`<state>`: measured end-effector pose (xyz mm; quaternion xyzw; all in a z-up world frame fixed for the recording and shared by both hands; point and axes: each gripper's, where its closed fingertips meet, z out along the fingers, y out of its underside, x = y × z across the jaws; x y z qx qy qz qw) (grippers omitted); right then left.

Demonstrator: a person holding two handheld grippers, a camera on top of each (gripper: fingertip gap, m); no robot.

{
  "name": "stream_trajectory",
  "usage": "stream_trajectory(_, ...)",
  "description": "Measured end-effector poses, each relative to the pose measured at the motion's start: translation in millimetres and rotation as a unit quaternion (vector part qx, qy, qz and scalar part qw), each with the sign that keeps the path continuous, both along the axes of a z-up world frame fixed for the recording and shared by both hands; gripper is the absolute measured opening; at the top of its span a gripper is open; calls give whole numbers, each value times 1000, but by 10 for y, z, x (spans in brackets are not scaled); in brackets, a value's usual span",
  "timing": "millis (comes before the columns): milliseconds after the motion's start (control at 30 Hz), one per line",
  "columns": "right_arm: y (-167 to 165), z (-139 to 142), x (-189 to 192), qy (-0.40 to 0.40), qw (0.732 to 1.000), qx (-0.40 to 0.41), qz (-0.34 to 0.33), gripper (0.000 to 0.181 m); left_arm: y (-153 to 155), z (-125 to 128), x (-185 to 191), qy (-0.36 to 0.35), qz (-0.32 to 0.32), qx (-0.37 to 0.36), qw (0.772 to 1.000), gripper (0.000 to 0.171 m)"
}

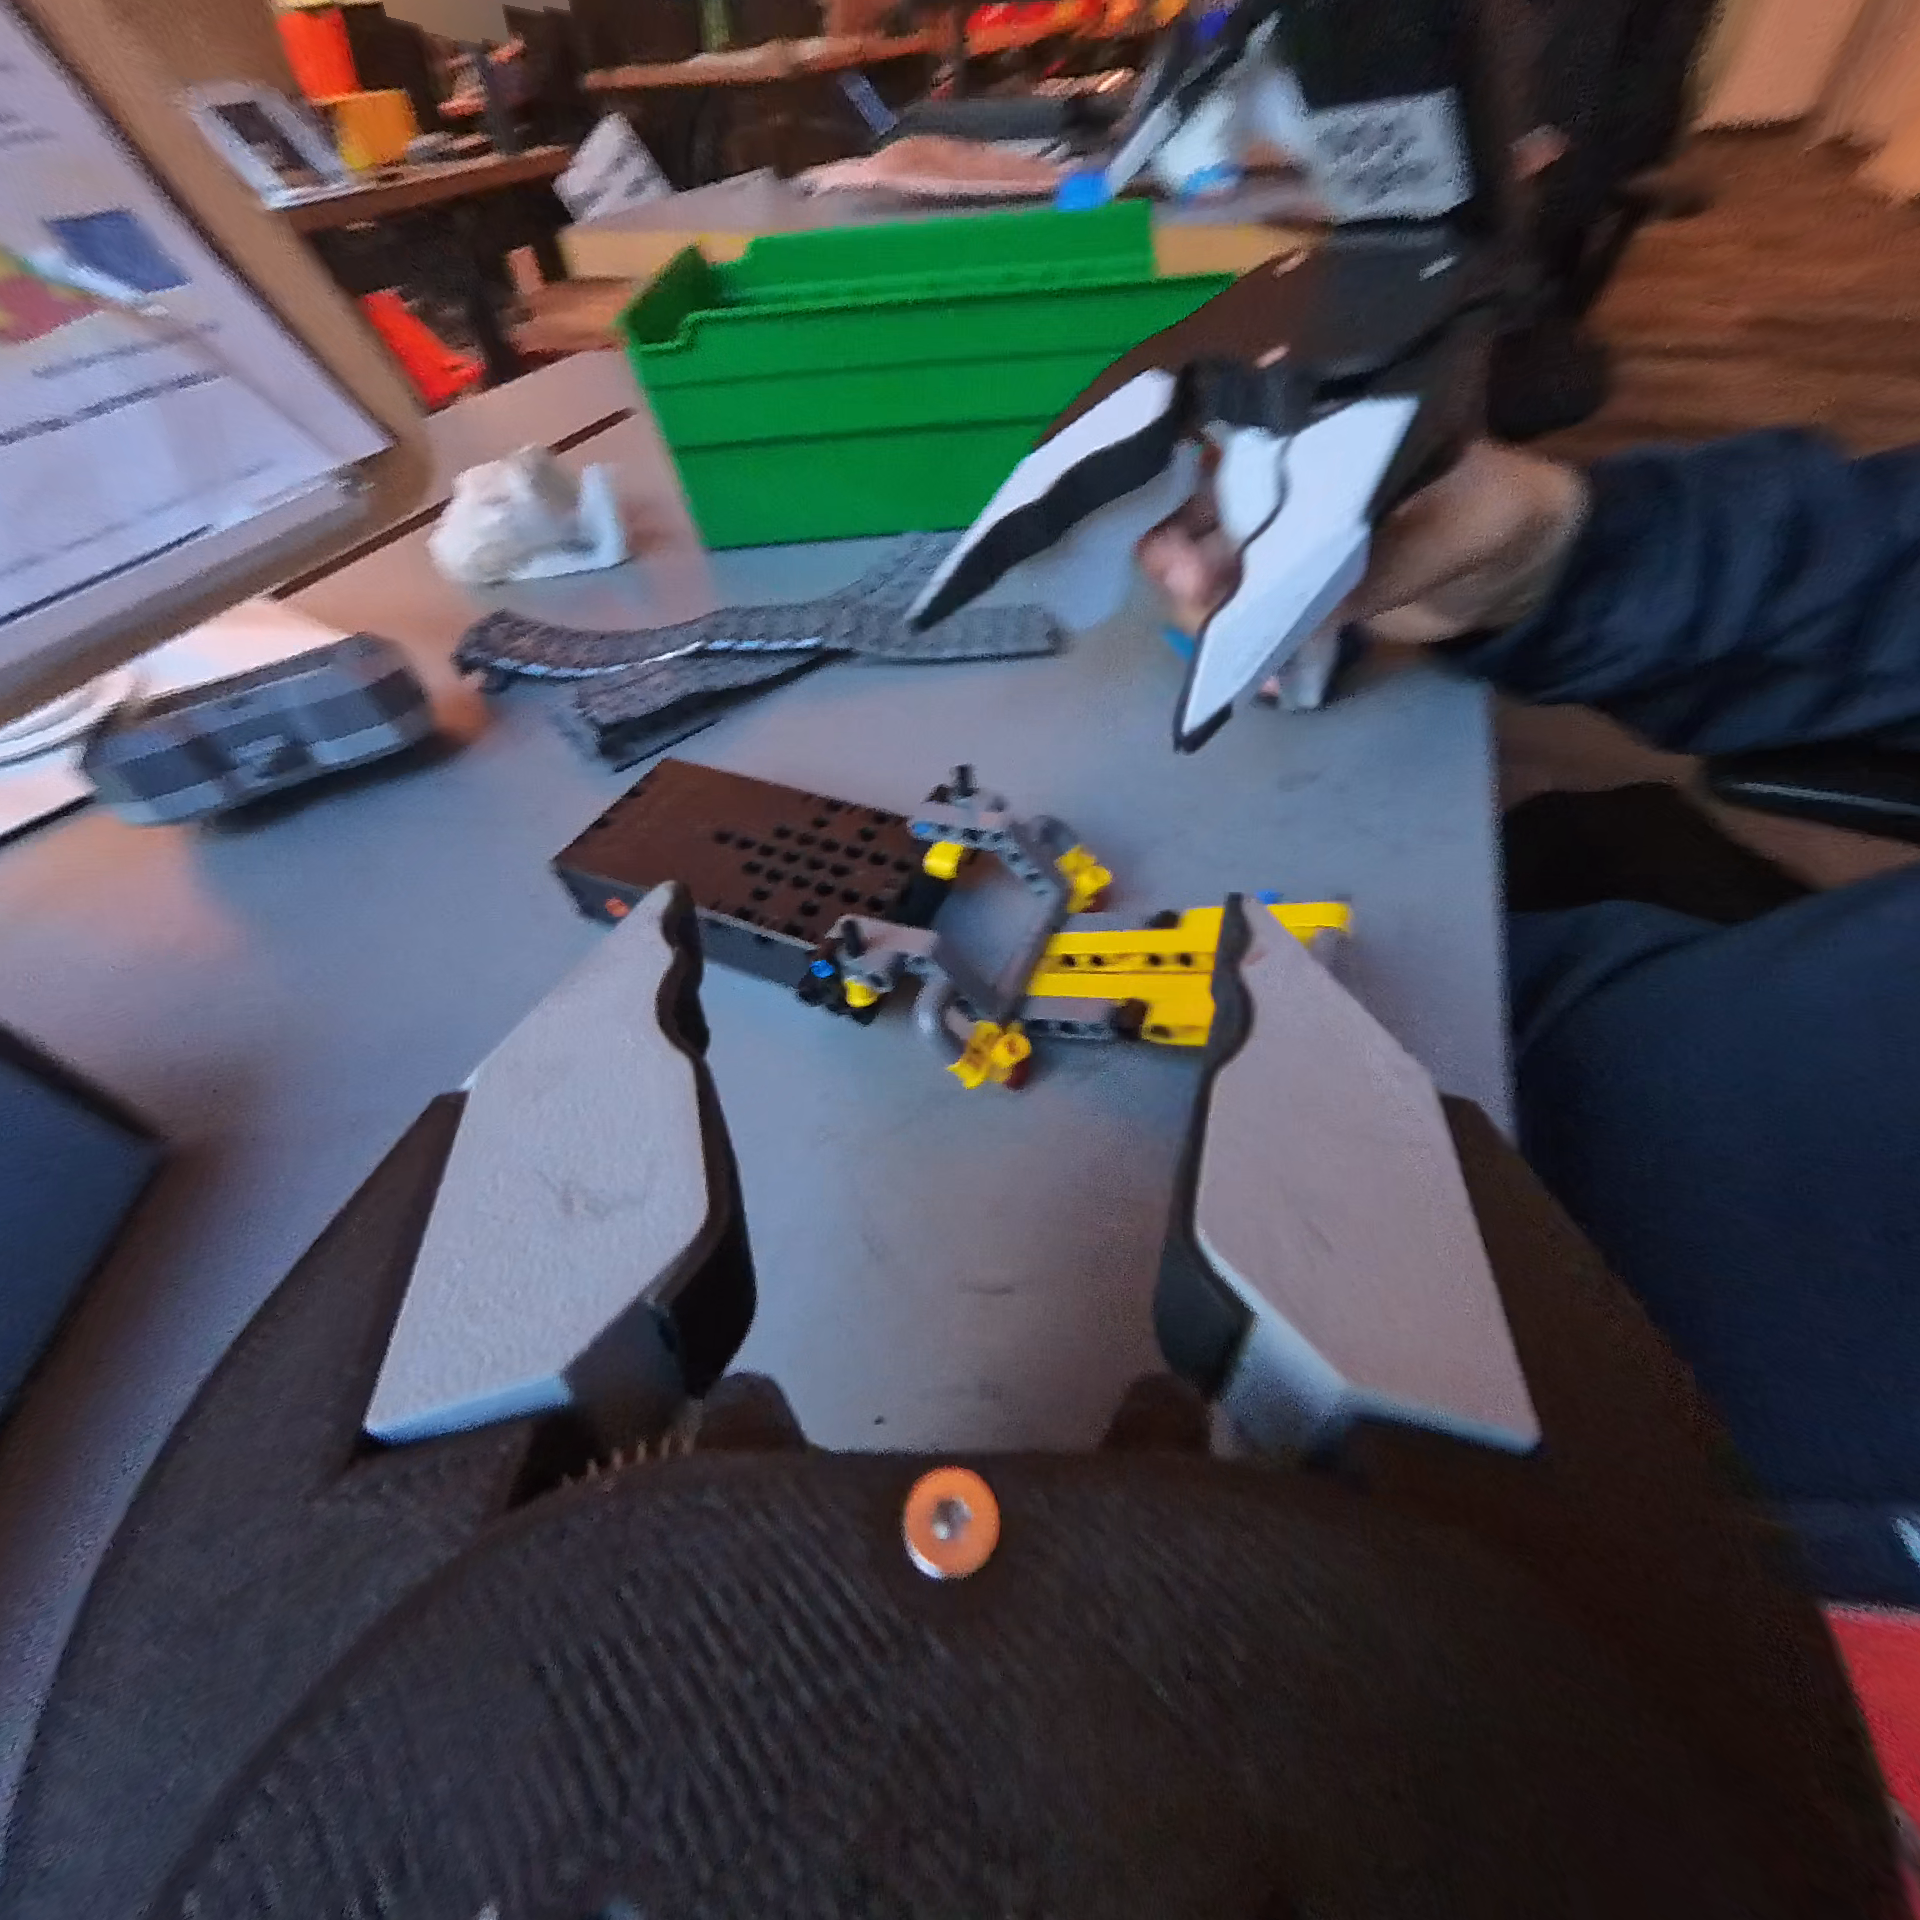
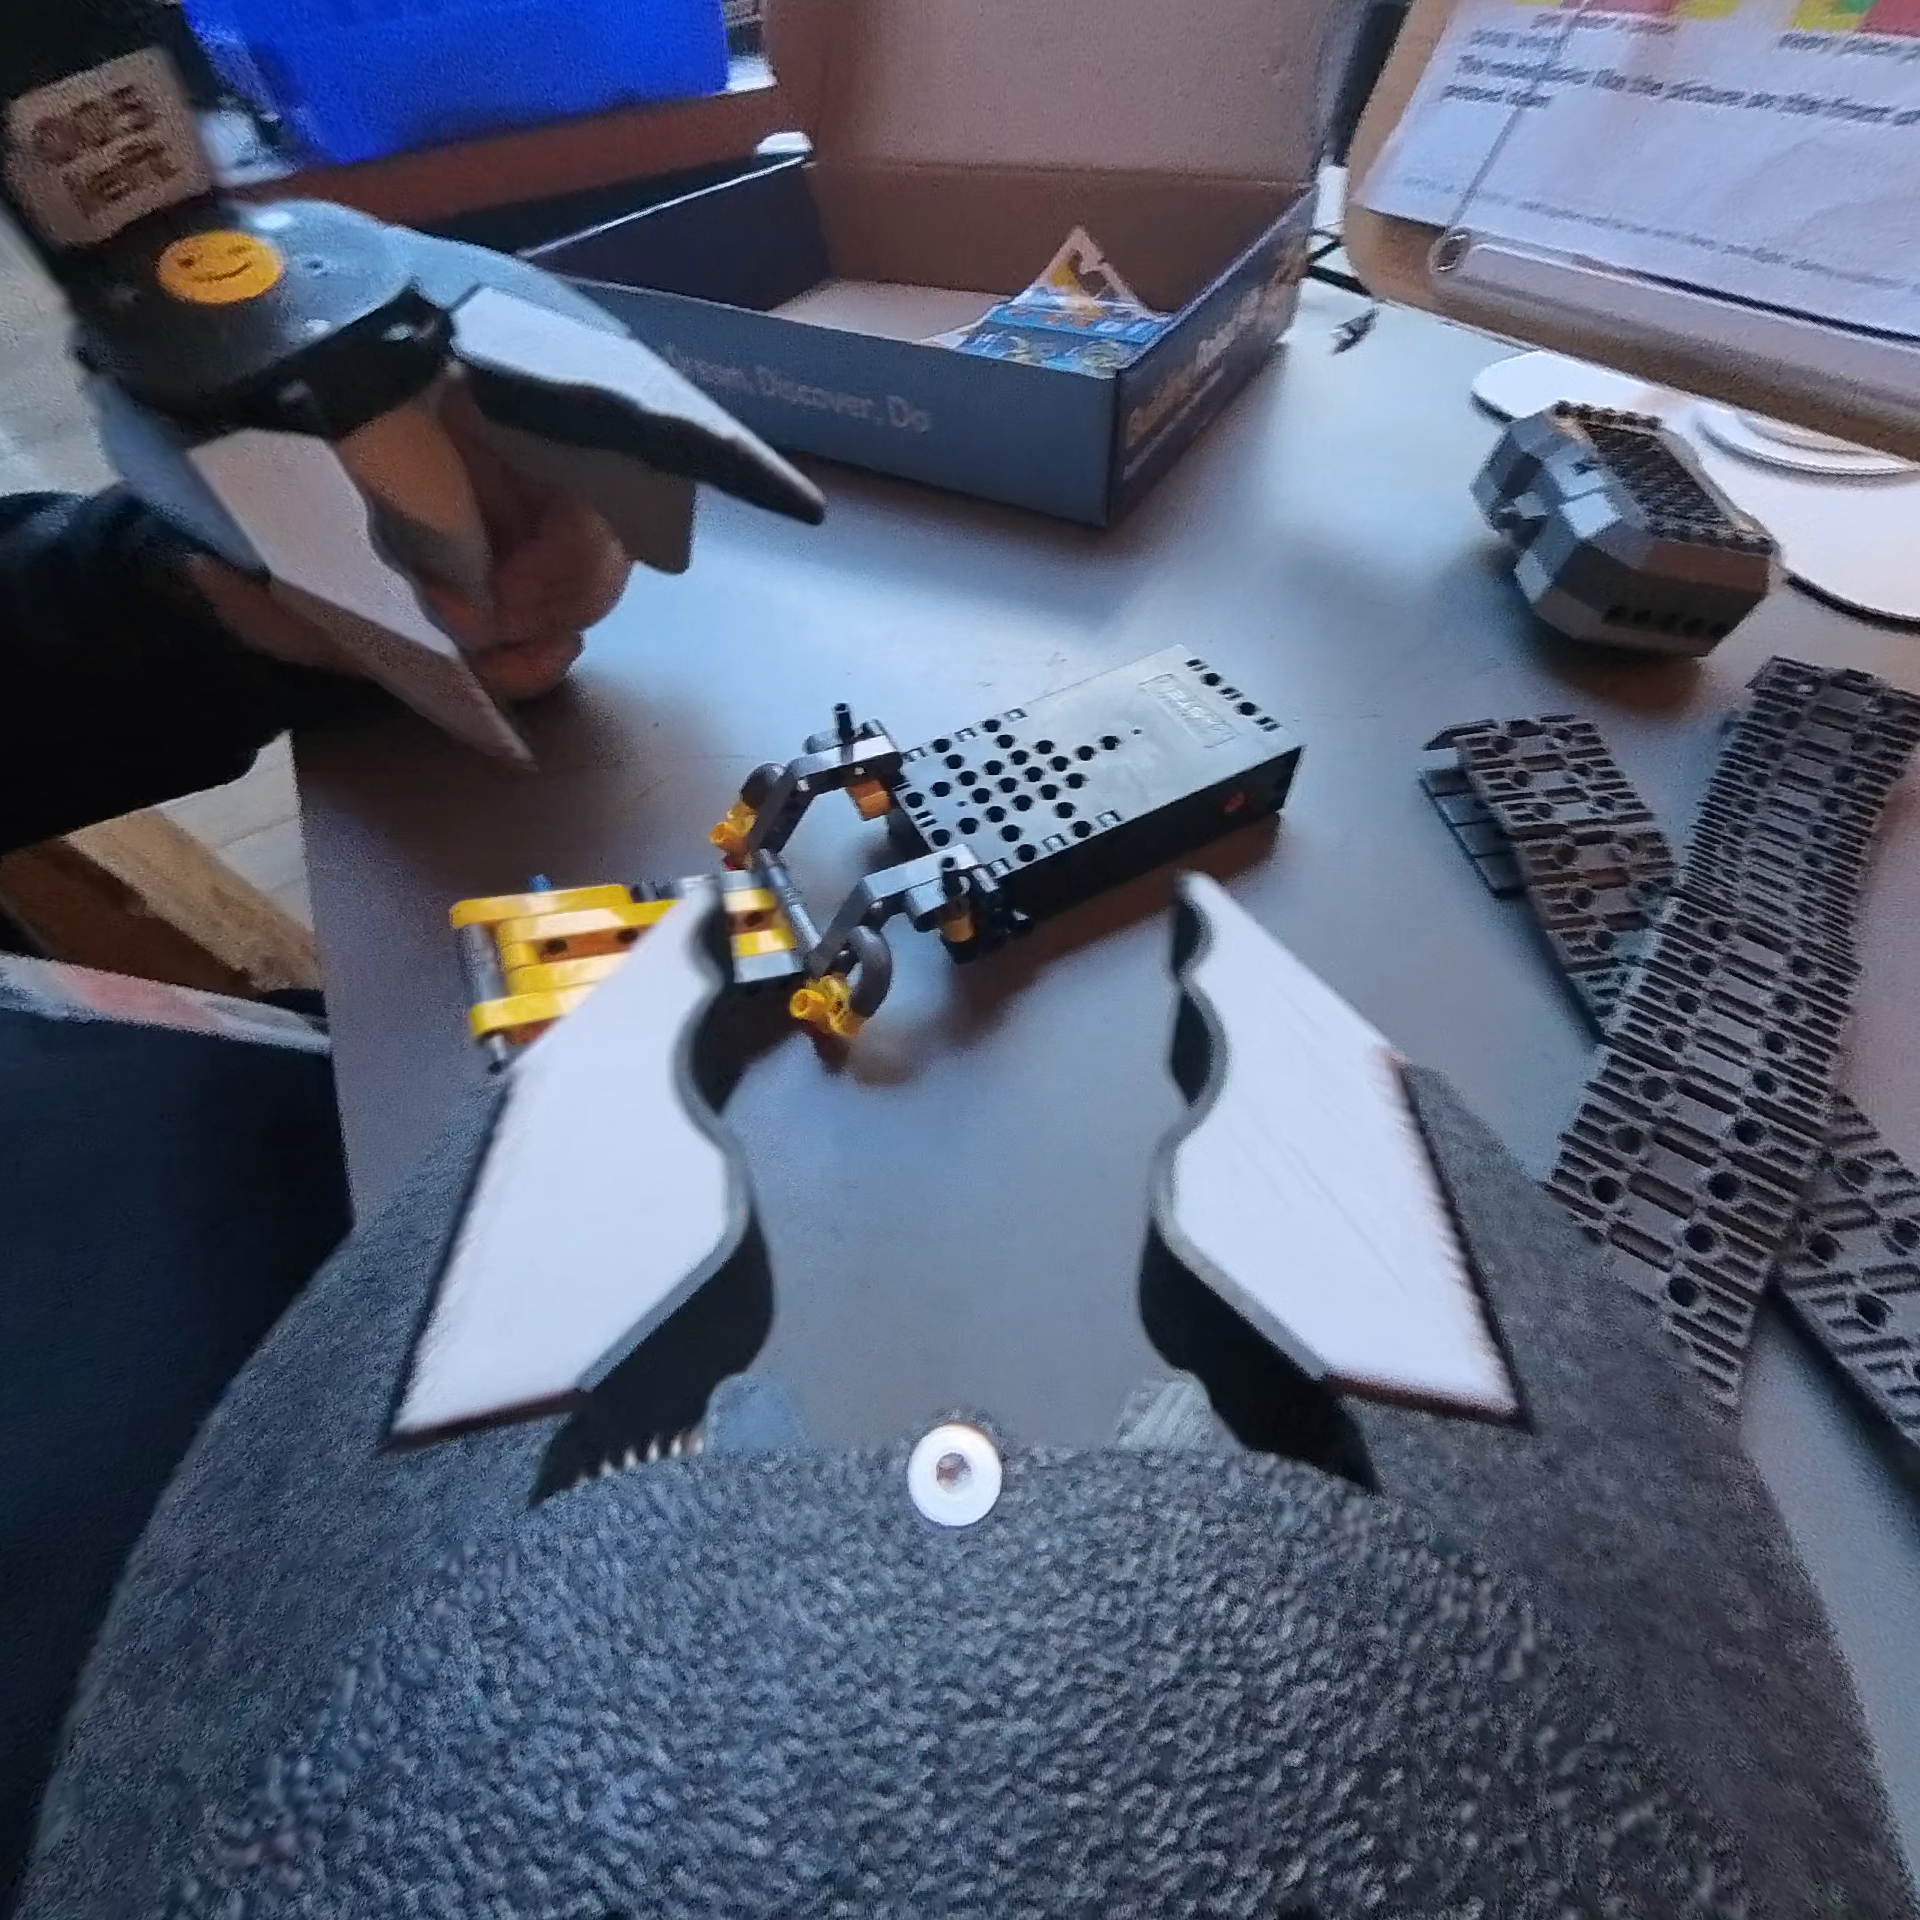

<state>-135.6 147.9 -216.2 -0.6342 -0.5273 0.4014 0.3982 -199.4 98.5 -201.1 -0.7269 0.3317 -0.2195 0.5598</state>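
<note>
A building-brick assembly lies on the grey table: a black box with rows of holes [image 1: 769, 852] [image 2: 1081, 790], grey linkage arms [image 1: 997, 914] [image 2: 821, 821] and a yellow beam part [image 1: 1153, 966] [image 2: 561, 945]. My left gripper [image 1: 956, 914] is open and empty, hovering just short of the assembly, its jaws spanning the grey arms and yellow part. My right gripper [image 2: 945, 914] is open and empty, above the table just before the assembly from the opposite side. Each gripper shows in the other's view, the right one [image 1: 1049, 675] and the left one [image 2: 675, 634], both open.
Dark tread strips [image 1: 748, 644] [image 2: 1704, 1018] lie beside the assembly. A grey brick block [image 1: 260, 727] [image 2: 1631, 530], a green bin [image 1: 894, 364], crumpled white paper [image 1: 530, 514], an open blue cardboard box [image 2: 935, 332] and a propped instruction sheet [image 1: 135, 374] [image 2: 1683, 166] stand around. The table edge [image 1: 1496, 831] runs near a person's sleeve.
</note>
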Motion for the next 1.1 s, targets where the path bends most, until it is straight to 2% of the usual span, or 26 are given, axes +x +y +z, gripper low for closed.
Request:
stream_trajectory(33, -20, -7, -6, -2, 1000, -6, 8, 100, -50, 38, 22, -17, -24, 1, 1000, 93)
stream_trajectory(67, -41, -15, -8, -3, 1000, -17, 17, 116, -47, 54, 8, -28, -25, -3, 999, 80)
stream_trajectory(100, -89, -20, -6, -3, 999, -32, 34, 116, 24, 44, -51, -33, 2, -13, 999, 60)
stream_trajectory(133, -141, -12, 0, 1, 998, -47, 52, 110, 91, 22, -104, -35, 29, -24, 999, 33)
stream_trajectory(167, -158, 0, 8, 6, 996, -60, 58, 105, 139, -11, -137, -32, 46, -37, 998, 27)
stream_trajectory(200, -146, 8, 21, 10, 996, -73, 56, 96, 150, -51, -122, -27, 43, -51, 997, 28)
stream_trajectory(267, -93, 15, 46, 16, 995, -93, 39, 27, 117, -126, -57, -8, 21, -70, 997, 33)
stream_trajectory(333, -34, -36, 61, 3, 995, -103, 16, 38, 133, -114, -67, 8, 37, -49, 998, 21)
stream_trajectory(367, -39, -44, 60, -1, 995, -100, 15, 61, 132, -79, -75, 10, 44, -31, 999, 18)
stream_trajectory(433, -33, 7, 61, 12, 997, -72, 10, 67, 107, -24, -83, 8, 45, -10, 999, 13)
stream_trajectory(500, -41, 34, 57, 18, 998, -56, 10, 102, 81, -6, -78, 1, 37, -8, 999, 16)
stream_trajectory(533, -64, 25, 51, 15, 998, -55, 16, 120, 71, -21, -67, 1, 30, -13, 999, 26)
stream_trajectory(567, -89, 7, 41, 8, 998, -57, 23, 129, 90, -54, -75, 6, 35, -23, 999, 55)
stream_trajectory(600, -88, -26, 30, -3, 998, -57, 22, 129, 122, -94, -90, 15, 46, -33, 998, 97)
stream_trajectory(633, -74, -64, 20, -16, 998, -55, 14, 128, 125, -133, -78, 27, 45, -40, 998, 121)
stream_trajectory(700, -94, -79, -4, -24, 999, -43, 14, 124, 72, -167, -7, 46, 21, -36, 998, 121)
stream_trajectory(867, -196, -53, -31, -24, 999, -5, 31, 119, 103, -271, 10, 107, 43, -23, 993, 119)
stream_trajectory(933, -191, -53, -31, -23, 999, -11, 31, 119, 117, -262, 8, 115, 52, -11, 992, 109)
stream_trajectory(967, -220, -41, -28, -18, 999, -18, 42, 114, 108, -231, 19, 111, 51, 0, 993, 99)
stream_trajectory(1033, -244, -27, -5, -13, 998, -23, 54, 105, 70, -176, 43, 101, 41, 18, 994, 97)
stream_trajectory(1067, -242, -19, 3, -11, 998, -19, 54, 87, 64, -154, 39, 95, 41, 22, 994, 89)
stream_trajectory(1100, -268, -11, 9, -10, 998, -10, 64, 65, 59, -138, 30, 88, 40, 21, 995, 71)
